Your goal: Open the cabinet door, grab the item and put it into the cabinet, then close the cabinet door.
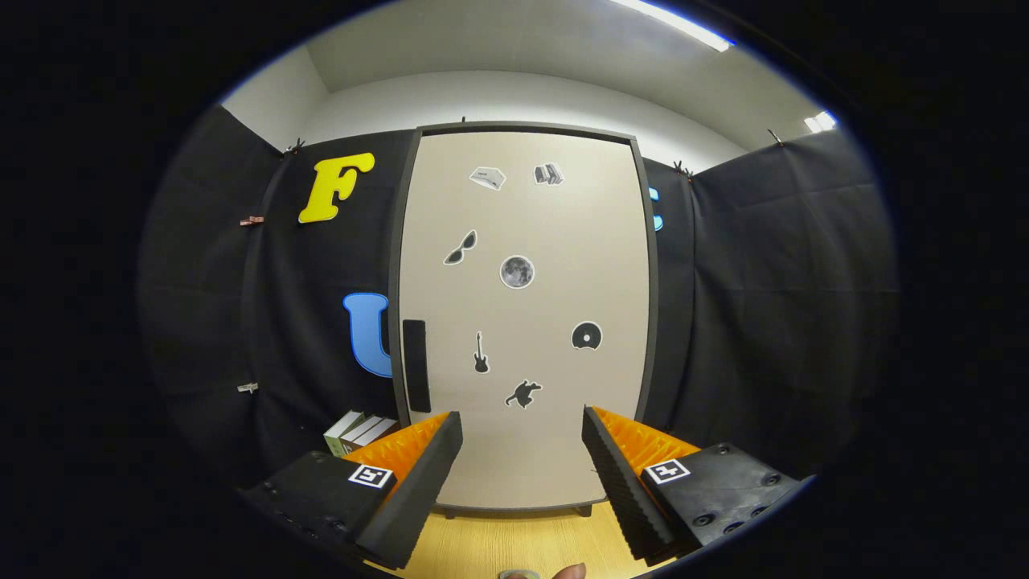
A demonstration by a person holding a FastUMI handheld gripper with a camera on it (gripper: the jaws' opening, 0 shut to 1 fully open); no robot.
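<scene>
We look forward from the camera riding on the gripper (522, 422), along its two spread fingers (418, 474). We face the closed cabinet door (522, 305) squarely, a short way beyond the fingertips, its whole height in sight. Under the fingers runs the wooden table (522, 547). The wide lens also takes in the ceiling (514, 40) above the cabinet.

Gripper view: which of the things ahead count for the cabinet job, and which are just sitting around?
For the job:
- cabinet door, shut, beyond the fingers
- dark handle at the door's left edge
- gripper, open, holding nothing

Just about:
- stickers on the door
- books standing left of the cabinet; possibly the item to stow, I cannot tell
- wooden table
</scene>
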